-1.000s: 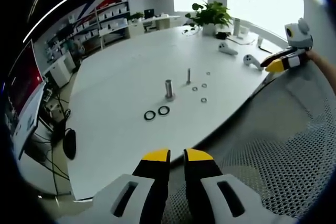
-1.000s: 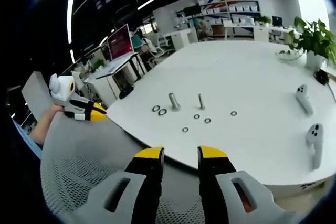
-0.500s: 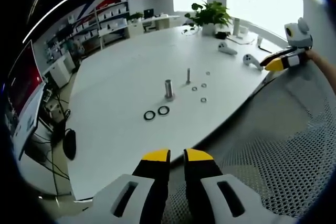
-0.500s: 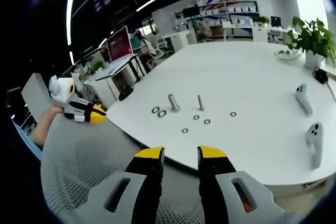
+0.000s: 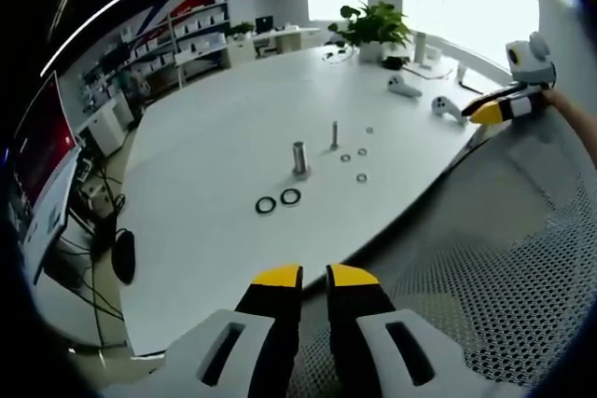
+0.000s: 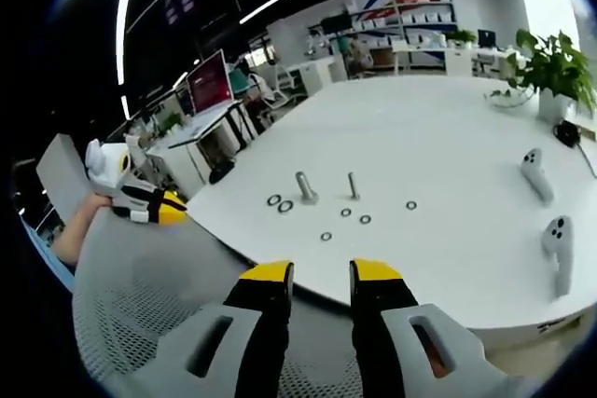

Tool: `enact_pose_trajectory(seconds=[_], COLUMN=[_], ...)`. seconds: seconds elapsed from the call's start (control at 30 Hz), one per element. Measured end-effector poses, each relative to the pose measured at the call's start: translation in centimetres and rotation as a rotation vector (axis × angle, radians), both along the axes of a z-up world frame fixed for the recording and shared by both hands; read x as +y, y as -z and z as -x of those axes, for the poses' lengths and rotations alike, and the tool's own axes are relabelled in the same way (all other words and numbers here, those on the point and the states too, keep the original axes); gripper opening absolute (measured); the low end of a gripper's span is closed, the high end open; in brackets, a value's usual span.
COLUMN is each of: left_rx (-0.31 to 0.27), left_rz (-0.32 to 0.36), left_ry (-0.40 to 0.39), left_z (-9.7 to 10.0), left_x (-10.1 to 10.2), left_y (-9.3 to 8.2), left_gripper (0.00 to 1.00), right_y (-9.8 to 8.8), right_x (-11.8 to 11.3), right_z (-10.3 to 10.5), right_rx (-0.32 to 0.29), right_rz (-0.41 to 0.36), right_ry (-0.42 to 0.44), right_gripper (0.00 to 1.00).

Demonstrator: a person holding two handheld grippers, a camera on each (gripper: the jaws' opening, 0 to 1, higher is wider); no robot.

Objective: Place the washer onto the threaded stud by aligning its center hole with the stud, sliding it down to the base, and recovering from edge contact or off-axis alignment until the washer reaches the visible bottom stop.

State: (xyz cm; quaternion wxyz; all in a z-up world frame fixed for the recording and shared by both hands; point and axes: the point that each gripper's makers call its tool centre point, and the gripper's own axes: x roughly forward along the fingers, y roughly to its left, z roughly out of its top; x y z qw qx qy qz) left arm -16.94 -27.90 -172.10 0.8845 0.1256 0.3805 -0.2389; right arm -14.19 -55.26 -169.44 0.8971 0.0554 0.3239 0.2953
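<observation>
On the white table (image 5: 224,137) stand a thick threaded stud (image 5: 299,157) and a thinner stud (image 5: 335,134). Two black washers (image 5: 266,204) lie in front of the thick one, and several small metal washers (image 5: 361,177) lie around the thin one. My left gripper (image 5: 314,277) hangs well short of the table edge, its jaws nearly together and holding nothing. The right gripper view shows the same studs (image 6: 305,187) and washers (image 6: 326,236). My right gripper (image 6: 322,272) is open and empty, also off the table. The right gripper (image 5: 490,114) also shows at the left gripper view's right edge.
A grey mesh chair back (image 5: 485,258) lies under both grippers. Two white controllers (image 6: 534,172) and a potted plant (image 5: 373,25) sit at the table's far side. Desks, a red monitor (image 6: 210,81) and shelves stand beyond.
The right gripper view has shifted slightly, so its camera moved a little. The studs and washers have not moved.
</observation>
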Motion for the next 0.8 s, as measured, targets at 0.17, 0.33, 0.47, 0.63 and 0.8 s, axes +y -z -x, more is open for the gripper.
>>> enact_pose_trajectory(seconds=[0.17, 0.33, 0.47, 0.63, 0.8], left_rx=[0.0, 0.0, 0.0, -0.001, -0.001], left_rz=[0.0, -0.001, 0.0, -0.001, -0.001], left_ry=[-0.001, -0.001, -0.003, -0.005, -0.004], left_z=[-0.01, 0.01, 0.0, -0.01, -0.02], left_x=[0.0, 0.02, 0.03, 0.02, 0.0], left_y=[0.0, 0.02, 0.01, 0.02, 0.02], left_gripper=[0.08, 0.08, 0.08, 0.08, 0.08], right_y=[0.23, 0.18, 0.2, 0.19, 0.23], right_x=[0.28, 0.24, 0.31, 0.42, 0.45], right_z=[0.22, 0.26, 0.28, 0.28, 0.28], right_rx=[0.012, 0.01, 0.012, 0.012, 0.013], right_rz=[0.009, 0.005, 0.006, 0.003, 0.005], right_ry=[-0.028, -0.021, -0.028, -0.036, -0.041], right_gripper=[0.26, 0.27, 0.27, 0.27, 0.27])
